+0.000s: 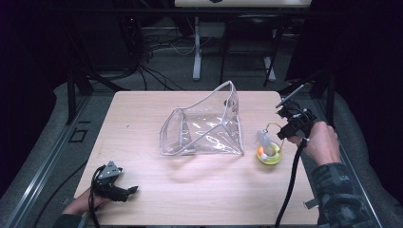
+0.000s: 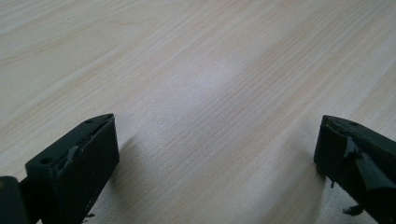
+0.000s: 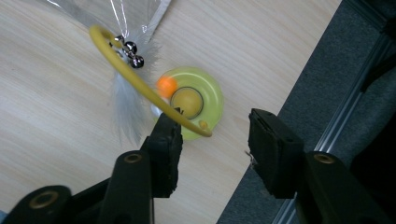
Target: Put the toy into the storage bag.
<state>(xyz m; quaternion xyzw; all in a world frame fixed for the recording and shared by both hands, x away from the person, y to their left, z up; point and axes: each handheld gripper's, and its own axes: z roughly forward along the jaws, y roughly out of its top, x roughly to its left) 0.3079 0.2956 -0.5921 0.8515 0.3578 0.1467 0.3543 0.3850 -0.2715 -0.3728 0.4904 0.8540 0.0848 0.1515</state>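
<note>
A clear plastic pouch (image 1: 204, 126) stands open in the middle of the wooden table (image 1: 138, 109). To its right lies a toy with a yellow-green disc (image 1: 269, 154) (image 3: 196, 100), an orange ball (image 3: 166, 86) and a curved yellow wire (image 3: 135, 79) that carries a white feather (image 3: 126, 109) and small bells (image 3: 133, 53). My right gripper (image 1: 283, 124) (image 3: 215, 126) hovers open just over the disc, and the wire's end crosses the tip of one jaw. My left gripper (image 1: 126, 187) (image 2: 217, 126) rests open low over bare wood at the front left, with nothing between its jaws.
The table's right edge and a grey metal rail (image 3: 345, 116) lie close beside the toy. Beyond the far edge stand table legs and cables (image 1: 157, 47) on a dark floor. A corner of the pouch (image 3: 135, 14) reaches near the wire's loop.
</note>
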